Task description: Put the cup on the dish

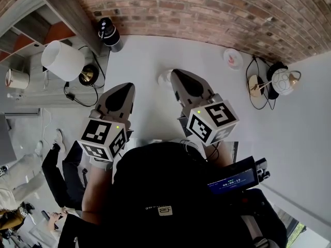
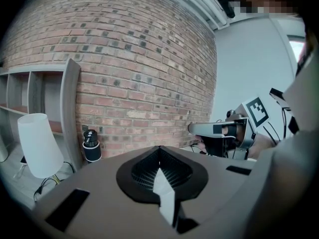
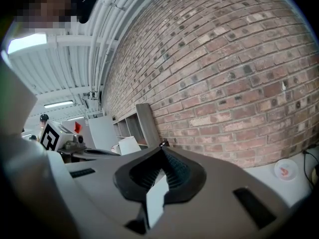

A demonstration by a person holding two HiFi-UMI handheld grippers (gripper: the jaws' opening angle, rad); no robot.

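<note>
My left gripper [image 1: 126, 88] and right gripper [image 1: 177, 75] are both closed and empty. What I take for the cup [image 1: 164, 77] sits mid-table beside the right tip, with the dish [image 1: 232, 57] near the table's far edge. If I push in with the jaws closed, I risk toppling the cup.

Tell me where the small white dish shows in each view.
Head view: the dish is at upper right, close to the brick wall.
Left gripper view: not in it.
Right gripper view: the dish is at lower right, at the wall's foot.
Shared landmark: the brick wall, in all three views.
</note>
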